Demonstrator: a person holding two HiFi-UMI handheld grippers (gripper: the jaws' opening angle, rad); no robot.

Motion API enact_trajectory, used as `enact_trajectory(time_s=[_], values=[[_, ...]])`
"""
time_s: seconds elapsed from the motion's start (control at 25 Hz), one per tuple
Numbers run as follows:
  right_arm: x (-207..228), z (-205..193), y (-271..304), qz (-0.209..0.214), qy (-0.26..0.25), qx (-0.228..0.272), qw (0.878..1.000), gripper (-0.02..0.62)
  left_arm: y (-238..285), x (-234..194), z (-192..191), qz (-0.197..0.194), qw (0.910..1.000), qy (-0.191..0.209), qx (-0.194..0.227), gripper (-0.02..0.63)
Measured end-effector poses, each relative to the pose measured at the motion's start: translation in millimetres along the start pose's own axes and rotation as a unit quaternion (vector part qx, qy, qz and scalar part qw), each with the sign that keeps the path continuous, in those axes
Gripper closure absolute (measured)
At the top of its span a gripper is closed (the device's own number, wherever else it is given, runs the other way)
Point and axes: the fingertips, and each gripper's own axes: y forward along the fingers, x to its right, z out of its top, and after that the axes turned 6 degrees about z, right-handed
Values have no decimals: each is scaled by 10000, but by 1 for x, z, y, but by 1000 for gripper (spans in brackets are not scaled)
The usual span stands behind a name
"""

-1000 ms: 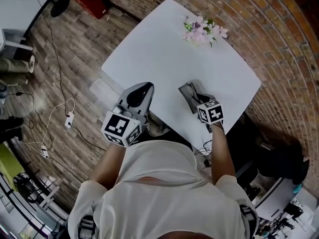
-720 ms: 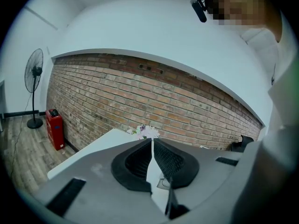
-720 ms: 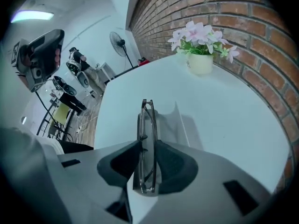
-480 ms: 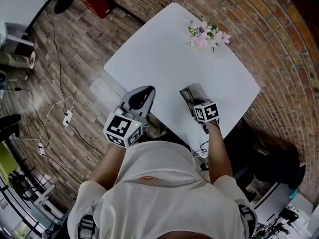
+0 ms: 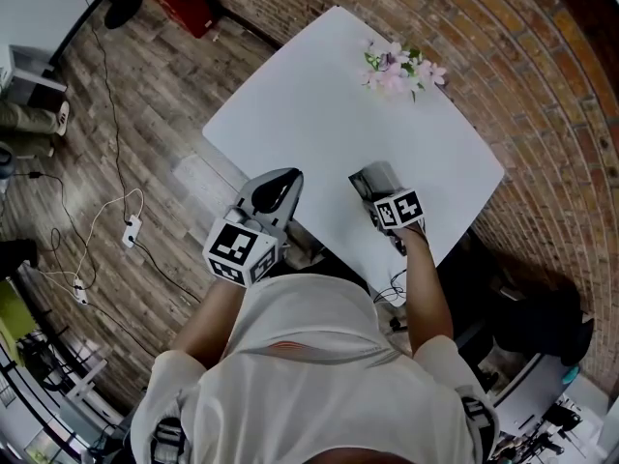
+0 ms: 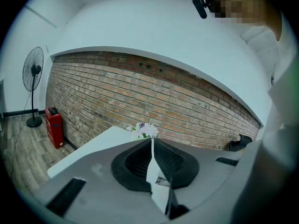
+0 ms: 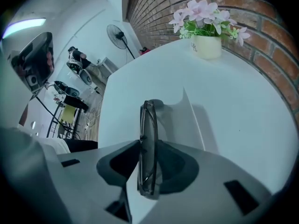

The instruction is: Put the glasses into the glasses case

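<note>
Right gripper: closed on the glasses. They're folded and edge-on, standing upright in the gap with a pad against each side of the frame. The jaws have just been opening a touch, with the glasses between them.

Most of the glasses' length sticks out past the jaw tips, and the near end sits down inside the jaw throat. The gripper points steeply down at the table.

Glasses case: lies open on the table directly ahead of the right jaws, pale, with one flap raised on its right side. The far end of the glasses overlaps the case's rounded near end in the right gripper view. I can't tell whether they touch it or hang just above it. In the head view the marker cube covers the glasses, and the case pokes out just beyond the cube, near the table's front edge.

Left gripper: jaws together, nothing between them. It's held roughly level at the table's near left edge, well apart from the case and glasses.

Flower pot: far side of the table by the brick wall, well apart from everything else.
</note>
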Motion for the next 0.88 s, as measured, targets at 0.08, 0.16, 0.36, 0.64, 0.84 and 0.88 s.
enact_trajectory(time_s=[0.08, 0.16, 0.36, 0.64, 0.84, 0.88], values=[[1, 0, 0, 2, 2, -14, 10000, 423, 0, 0, -1, 7, 10000, 10, -15, 580], [1, 0, 0, -24, -15, 13, 10000, 422, 0, -1, -3, 17, 10000, 0, -31, 580], [-5, 7, -7, -55, -137, 295, 9995, 305, -2, -1, -3, -3, 10000, 2, -31, 580], [-39, 45, -75, -21, -573, 1734, 9832, 302, -2, 15, 13, -287, 9994, 133, 114, 580], [-57, 80, -169, -433, -938, 3072, 9460, 360, 8, 31, 33, -578, 9973, 339, 304, 580], [-61, 86, -186, -555, -993, 3294, 9373, 373, 9, 33, 37, -612, 9969, 367, 337, 580]])
